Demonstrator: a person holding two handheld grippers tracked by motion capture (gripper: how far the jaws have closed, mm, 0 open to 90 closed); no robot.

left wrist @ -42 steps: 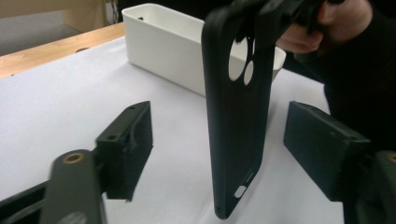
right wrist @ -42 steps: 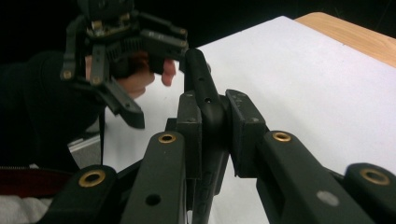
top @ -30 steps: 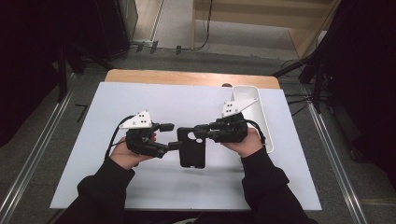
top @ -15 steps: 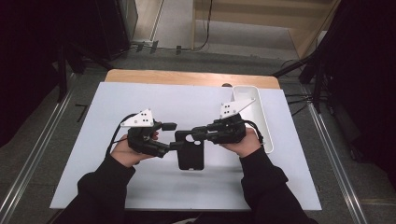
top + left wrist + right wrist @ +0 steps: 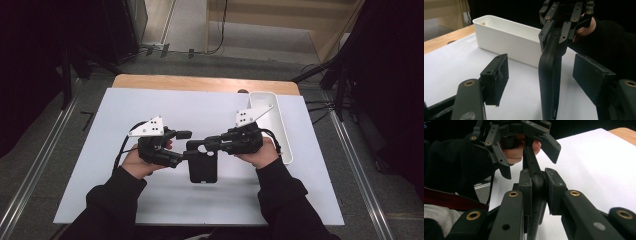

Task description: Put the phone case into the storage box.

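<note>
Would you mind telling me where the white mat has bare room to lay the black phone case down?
The white mat is bare left of the left gripper and behind both grippers. It is crowded at the centre around the phone case and toward the white bin.

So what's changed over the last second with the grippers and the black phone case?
Little has changed. The left gripper has its jaws either side of the phone case, pads clear of it, and they have just been closing slightly. The right gripper stays clamped on the case's edge. The white bin has not moved.
</note>
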